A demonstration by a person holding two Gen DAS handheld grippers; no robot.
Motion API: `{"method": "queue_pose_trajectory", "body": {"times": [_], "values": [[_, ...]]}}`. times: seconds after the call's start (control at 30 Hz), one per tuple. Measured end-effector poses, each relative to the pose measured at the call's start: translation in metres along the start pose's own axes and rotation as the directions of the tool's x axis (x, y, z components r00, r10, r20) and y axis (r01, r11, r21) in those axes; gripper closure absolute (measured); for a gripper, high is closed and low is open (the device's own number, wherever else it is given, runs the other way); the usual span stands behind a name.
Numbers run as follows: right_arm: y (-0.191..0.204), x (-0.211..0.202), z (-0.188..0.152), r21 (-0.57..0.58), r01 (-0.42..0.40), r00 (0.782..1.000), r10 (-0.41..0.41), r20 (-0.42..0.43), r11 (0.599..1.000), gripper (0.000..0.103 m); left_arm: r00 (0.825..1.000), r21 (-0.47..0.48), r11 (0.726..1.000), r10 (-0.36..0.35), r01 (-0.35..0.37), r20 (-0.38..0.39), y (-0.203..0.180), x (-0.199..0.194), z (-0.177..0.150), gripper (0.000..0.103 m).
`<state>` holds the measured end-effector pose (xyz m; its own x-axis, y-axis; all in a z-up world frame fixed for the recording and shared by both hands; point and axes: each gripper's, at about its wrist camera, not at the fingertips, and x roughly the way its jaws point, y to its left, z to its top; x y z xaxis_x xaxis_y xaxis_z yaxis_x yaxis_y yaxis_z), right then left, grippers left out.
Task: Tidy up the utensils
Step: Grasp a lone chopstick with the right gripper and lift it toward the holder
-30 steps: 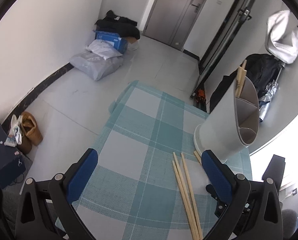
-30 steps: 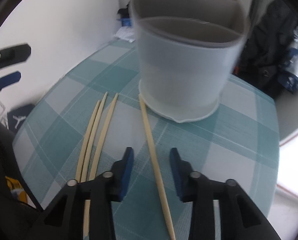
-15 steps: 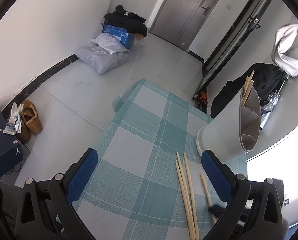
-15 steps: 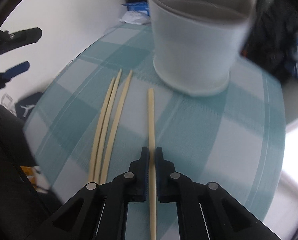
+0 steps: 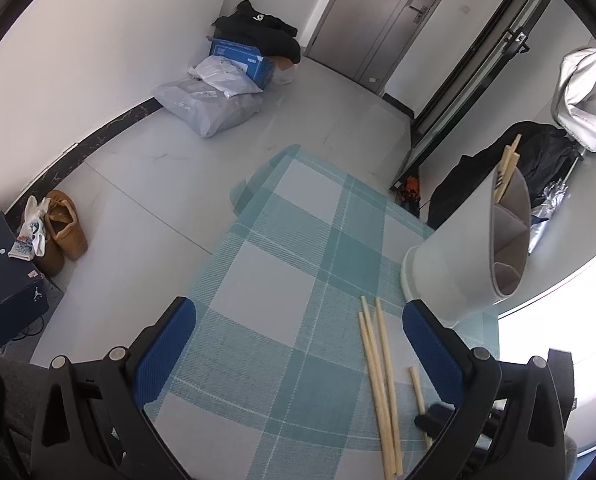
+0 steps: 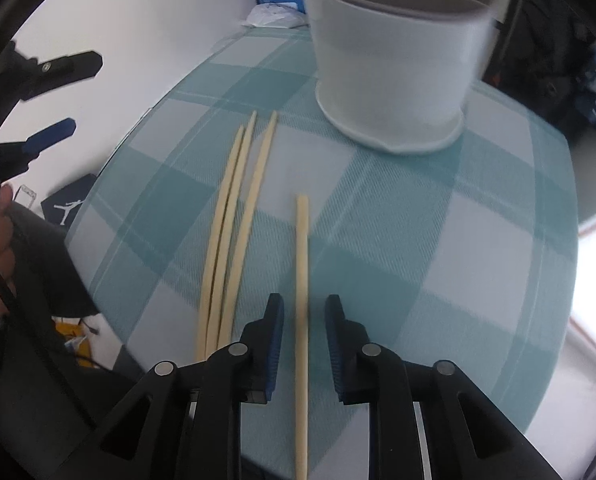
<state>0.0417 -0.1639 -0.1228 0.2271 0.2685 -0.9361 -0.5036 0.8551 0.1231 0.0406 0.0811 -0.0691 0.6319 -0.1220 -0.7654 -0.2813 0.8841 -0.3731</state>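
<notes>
Between right gripper [image 6: 303, 312] pads – chopstick [image 6: 301, 264], untouched, gripper opening; left gripper [image 5: 298, 344] wide apart.

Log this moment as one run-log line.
right gripper: jaws opening, astride single chopstick, not gripping | left gripper: open, empty | three chopsticks on table | holder upright

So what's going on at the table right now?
A person is sorting chopsticks into the white holder. The right tongs straddle a single chopstick lying on the checked cloth; their jaws are opening, pads not pressing it. Three more chopsticks lie beside it. The left tongs hang open, holding nothing.
</notes>
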Motion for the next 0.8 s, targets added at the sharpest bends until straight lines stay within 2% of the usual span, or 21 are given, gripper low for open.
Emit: {"method": "queue_pose_trajectory", "body": {"times": [0.2,0.3,0.33,0.53,0.67,0.8], "values": [[0.014,0.014,0.036,-0.087,0.026,1.0,-0.025,0.019,0.996,0.082,0.999,0.009,0.999,0.043,-0.043,-0.013,0.005,0.008,-0.002,0.001],[0.016,0.017,0.043,-0.104,0.037,0.999,-0.034,0.028,0.994,0.093,0.998,0.024,0.998,0.063,-0.062,-0.031,0.005,0.013,-0.005,0.001],[0.016,0.018,0.045,-0.103,0.035,0.999,-0.032,0.028,0.994,0.097,0.997,0.032,0.997,0.066,-0.065,-0.04,0.004,0.016,-0.006,0.001],[0.004,0.014,0.049,-0.015,-0.037,0.996,0.038,0.084,0.999,0.097,0.993,0.136,0.988,0.084,-0.072,-0.084,-0.016,0.027,-0.017,0.001],[-0.019,-0.003,0.047,0.095,-0.129,0.978,0.111,0.174,0.987,0.097,0.984,0.19,0.979,0.097,-0.068,-0.148,-0.03,0.041,-0.028,0.001],[-0.045,-0.027,0.042,0.185,-0.248,0.936,0.186,0.3,0.951,0.097,0.973,0.224,0.971,0.124,-0.08,-0.193,-0.036,0.051,-0.036,0.001]]}}
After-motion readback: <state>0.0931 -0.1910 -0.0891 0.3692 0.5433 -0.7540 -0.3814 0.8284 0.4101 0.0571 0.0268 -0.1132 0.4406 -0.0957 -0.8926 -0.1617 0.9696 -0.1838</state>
